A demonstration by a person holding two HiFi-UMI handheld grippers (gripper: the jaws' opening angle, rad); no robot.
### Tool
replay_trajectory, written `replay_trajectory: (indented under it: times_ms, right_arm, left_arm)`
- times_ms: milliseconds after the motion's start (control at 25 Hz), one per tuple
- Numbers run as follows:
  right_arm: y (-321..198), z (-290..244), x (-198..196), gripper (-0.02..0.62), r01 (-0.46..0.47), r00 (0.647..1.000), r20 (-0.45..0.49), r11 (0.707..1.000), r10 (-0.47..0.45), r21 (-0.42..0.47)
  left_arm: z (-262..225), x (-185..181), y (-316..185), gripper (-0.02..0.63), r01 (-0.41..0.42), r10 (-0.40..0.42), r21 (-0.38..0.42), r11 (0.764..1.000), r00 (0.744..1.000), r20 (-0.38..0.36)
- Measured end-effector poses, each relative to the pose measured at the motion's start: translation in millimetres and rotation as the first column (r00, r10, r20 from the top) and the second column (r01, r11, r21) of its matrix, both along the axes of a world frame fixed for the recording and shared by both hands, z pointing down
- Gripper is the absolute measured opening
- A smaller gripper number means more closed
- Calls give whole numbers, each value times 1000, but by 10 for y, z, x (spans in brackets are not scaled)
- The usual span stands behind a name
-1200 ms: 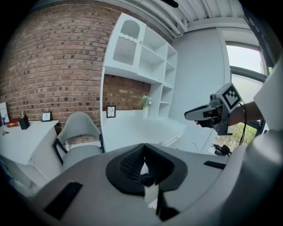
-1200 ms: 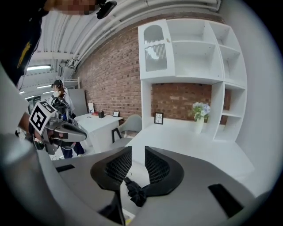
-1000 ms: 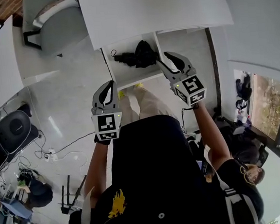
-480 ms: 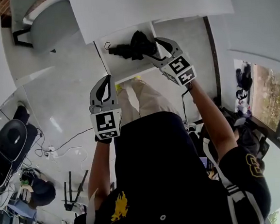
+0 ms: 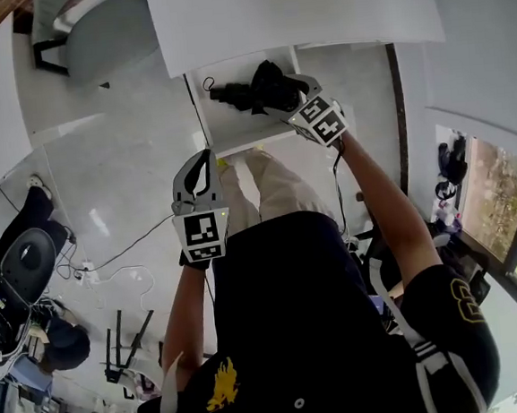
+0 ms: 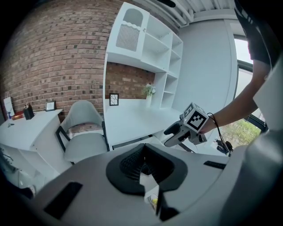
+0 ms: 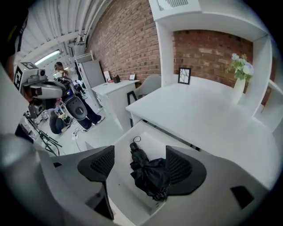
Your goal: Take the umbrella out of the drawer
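Observation:
A folded black umbrella lies in the open white drawer under the white desk. My right gripper hangs just over it, pointing steeply down. In the right gripper view its jaws are opening, wide apart. The umbrella lies on the drawer floor between them, and the pads are not pressing on it. My left gripper hovers over the floor, short of the drawer's front, shut and empty. In the left gripper view my left gripper has its pads together, and the right gripper's marker cube shows ahead.
A grey chair stands left of the desk. The person's legs and shoes are right in front of the drawer. Cables and equipment lie on the floor at left, by a seated person. A flower vase stands on the desk.
My right gripper has gone down from the drawer's front right corner to over the umbrella, tipping steeper, and its jaws have spread. The left gripper has sunk a little.

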State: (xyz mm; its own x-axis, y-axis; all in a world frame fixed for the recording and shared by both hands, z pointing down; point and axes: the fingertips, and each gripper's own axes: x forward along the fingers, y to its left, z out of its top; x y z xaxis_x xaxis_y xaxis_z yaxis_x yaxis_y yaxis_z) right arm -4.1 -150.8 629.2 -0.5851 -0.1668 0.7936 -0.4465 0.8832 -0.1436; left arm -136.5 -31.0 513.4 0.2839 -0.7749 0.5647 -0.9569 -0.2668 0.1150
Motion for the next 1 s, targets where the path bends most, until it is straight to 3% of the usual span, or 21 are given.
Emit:
replay_trajectory:
  times_ms: [280,480,1000]
  right_arm:
    - [35,432,-174,409,105,991,-70,992,-110,-68]
    - [32,909,-219,419,228,954,-175,969,-242,-94]
    - [15,1430,-246,419,361,880,-291,927,-375,-101]
  left_arm:
    - [125,-77,-32,17,38,-39,-24,999,999,-7]
    - [243,-135,-46,18,58,-58,-39,998,998,1]
    - [370,-146,-140,17,82,-82,-38,996,997,4]
